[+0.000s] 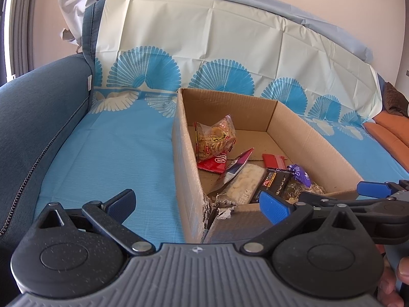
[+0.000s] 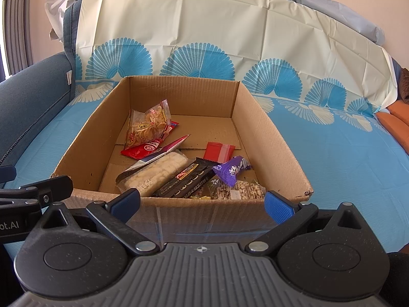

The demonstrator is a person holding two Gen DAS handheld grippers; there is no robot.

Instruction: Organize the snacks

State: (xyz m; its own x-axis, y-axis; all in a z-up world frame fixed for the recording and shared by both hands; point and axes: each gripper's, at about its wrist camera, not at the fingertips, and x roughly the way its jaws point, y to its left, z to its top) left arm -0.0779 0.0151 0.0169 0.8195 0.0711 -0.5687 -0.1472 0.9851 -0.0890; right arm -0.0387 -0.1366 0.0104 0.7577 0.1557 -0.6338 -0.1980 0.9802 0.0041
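Open brown cardboard box [image 2: 268, 138] on blue patterned sheet [image 2: 345, 158]: holds assorted wrapped snacks [image 2: 179, 168], mostly near-left. Left gripper [image 1: 196, 202] and right gripper [image 2: 202, 202], near edge: tongs apart, empty.

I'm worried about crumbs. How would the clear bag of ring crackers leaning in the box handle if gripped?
The cracker bag looks puffy and thin-filmed, so it is probably light and would crumple under the fingers. Its contents show as brittle rings, likely to break if squeezed mid-bag. It leans on the cardboard box wall and may flop when nudged.
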